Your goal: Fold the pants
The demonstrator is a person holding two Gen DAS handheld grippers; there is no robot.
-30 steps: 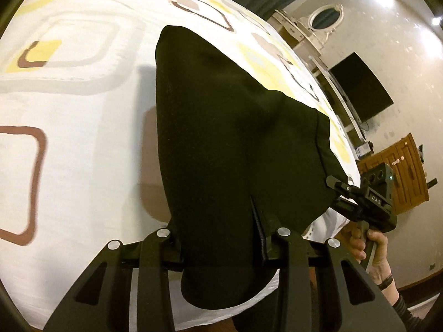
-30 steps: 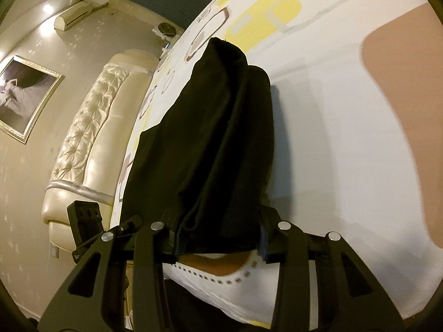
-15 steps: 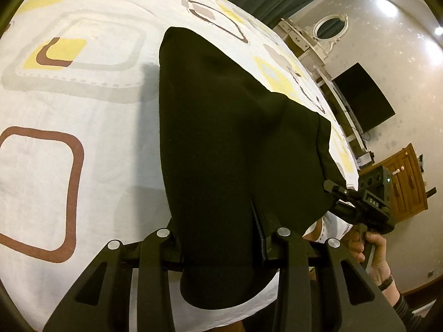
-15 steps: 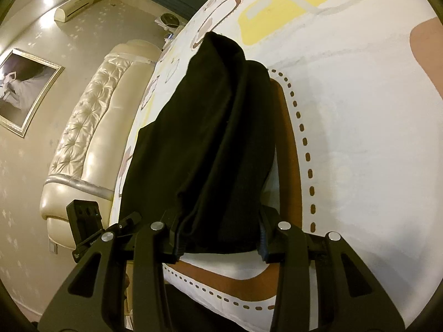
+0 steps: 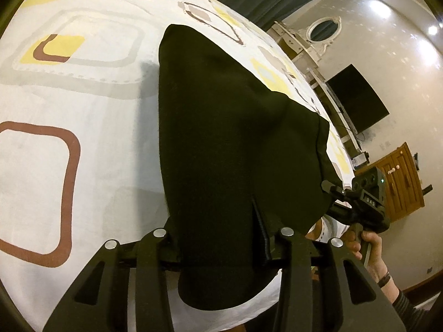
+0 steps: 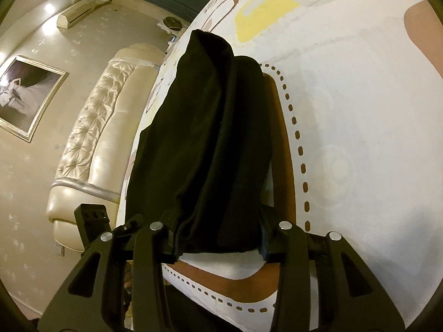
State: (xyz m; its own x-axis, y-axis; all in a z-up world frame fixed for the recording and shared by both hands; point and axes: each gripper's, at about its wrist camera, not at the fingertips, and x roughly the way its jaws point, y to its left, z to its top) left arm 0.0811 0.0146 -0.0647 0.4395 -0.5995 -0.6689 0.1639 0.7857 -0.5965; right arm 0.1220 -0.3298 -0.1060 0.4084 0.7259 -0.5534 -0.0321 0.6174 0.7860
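Note:
The black pants (image 5: 227, 144) lie stretched over a bed with a white patterned sheet (image 5: 83, 116). My left gripper (image 5: 218, 246) is shut on one near corner of the pants, and cloth hangs below its fingers. My right gripper (image 6: 218, 240) is shut on the other near corner of the pants (image 6: 210, 138). The right gripper also shows in the left wrist view (image 5: 357, 202), held by a hand. Both hold the near edge lifted above the sheet while the far end rests on the bed.
A cream tufted headboard (image 6: 91, 144) stands left of the bed. A framed picture (image 6: 25, 94) hangs on the wall. A black TV (image 5: 357, 96), a white dresser with an oval mirror (image 5: 321, 30) and a wooden cabinet (image 5: 398, 182) stand along the right wall.
Both grippers have moved forward over the bed with the pants' near edge held; more of the patterned sheet shows beneath and beside the pants.

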